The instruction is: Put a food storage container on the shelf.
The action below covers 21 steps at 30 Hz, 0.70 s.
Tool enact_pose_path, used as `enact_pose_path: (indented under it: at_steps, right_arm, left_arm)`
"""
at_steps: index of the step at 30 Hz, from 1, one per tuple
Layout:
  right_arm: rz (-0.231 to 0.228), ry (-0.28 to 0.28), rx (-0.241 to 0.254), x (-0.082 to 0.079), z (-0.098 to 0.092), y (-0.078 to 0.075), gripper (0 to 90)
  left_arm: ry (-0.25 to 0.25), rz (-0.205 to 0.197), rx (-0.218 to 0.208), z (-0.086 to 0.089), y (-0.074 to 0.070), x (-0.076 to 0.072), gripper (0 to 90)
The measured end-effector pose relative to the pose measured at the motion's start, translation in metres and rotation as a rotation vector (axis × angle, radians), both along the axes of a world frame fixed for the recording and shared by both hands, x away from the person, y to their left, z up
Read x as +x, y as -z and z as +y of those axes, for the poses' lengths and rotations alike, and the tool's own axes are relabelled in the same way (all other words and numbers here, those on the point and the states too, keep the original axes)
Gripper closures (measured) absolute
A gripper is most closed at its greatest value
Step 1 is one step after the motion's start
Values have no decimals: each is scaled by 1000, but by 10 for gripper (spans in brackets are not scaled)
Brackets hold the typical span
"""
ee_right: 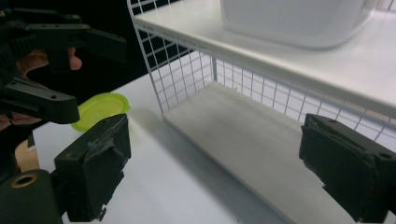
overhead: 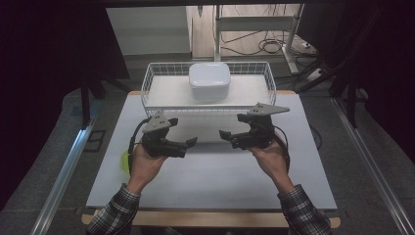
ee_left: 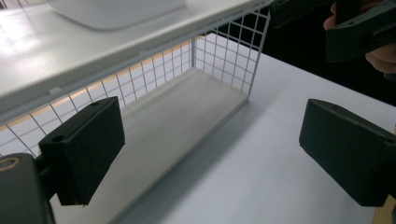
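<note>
Grippers gape empty: left gripper (overhead: pixel 192 142) and right gripper (overhead: pixel 224 135) at mid-frame hold nothing; white lidded container (overhead: pixel 210 80) sits atop wire shelf (overhead: pixel 147 83), upper centre, untouched.

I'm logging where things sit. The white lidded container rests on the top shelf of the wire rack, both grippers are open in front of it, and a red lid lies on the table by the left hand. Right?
Nearly. The lid is yellow-green, not red, as the right gripper view shows. The rest holds: the white container sits on the wire rack's top shelf, with the left gripper and right gripper open in front.
</note>
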State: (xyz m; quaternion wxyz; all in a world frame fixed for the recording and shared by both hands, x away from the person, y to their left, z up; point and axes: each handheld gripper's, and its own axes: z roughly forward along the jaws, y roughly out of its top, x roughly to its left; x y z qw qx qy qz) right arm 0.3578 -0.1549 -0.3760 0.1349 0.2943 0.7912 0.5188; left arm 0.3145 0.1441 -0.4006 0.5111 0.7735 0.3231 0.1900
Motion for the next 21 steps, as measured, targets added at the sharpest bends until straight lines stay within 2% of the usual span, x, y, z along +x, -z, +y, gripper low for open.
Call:
enact_pose_path:
  at_steps: [4,8,13,18,21]
  right_arm:
    - [0,-2,-22,-6,-6,11,58]
    - [-10,-3,-34,-13,-11,20,36]
    - [-15,-13,-58,-19,-13,26,21]
    - [22,-37,-50,-25,-15,39,18]
    - [46,-32,-48,-29,-18,48,21]
  left_arm:
    - [17,-4,14,-1,10,-7,52]
    - [37,-11,10,-1,18,-15,48]
    - [46,0,13,0,30,-22,47]
    - [75,14,-6,6,41,-30,41]
    - [95,22,-19,10,50,-35,43]
